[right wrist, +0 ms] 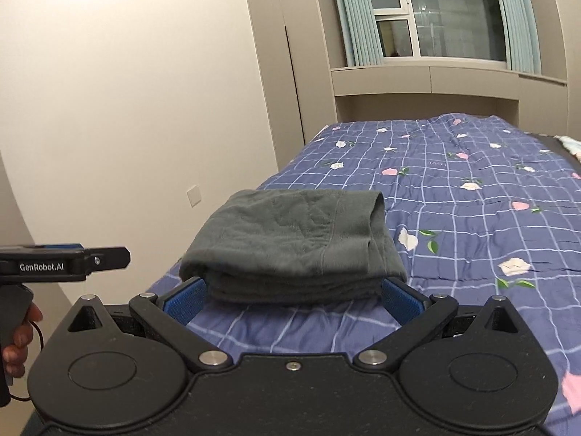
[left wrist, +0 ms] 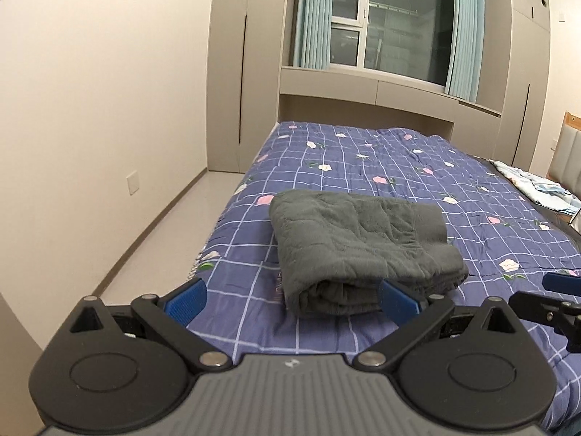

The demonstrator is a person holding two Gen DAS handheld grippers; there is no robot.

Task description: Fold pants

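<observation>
Left wrist view looks along the left gripper, whose blue-padded jaws stand wide apart with nothing between them. Just beyond them lie the pants, dark grey and fleecy, folded into a thick rectangular bundle on the bed near its left edge and toward the near end. The bundle's rolled layers face the camera (the waistband side shows at the far right). The bed is covered by a blue quilt with white grid lines and pink and white flowers.

From the right wrist view, the right gripper is likewise spread open and empty, its pads just short of the near edge of the pants, not touching them as far as can be seen. At the left of this view a hand holds the handle of the other gripper, seen side on. Behind the bed stand a window with pale blue curtains and beige cupboards.
</observation>
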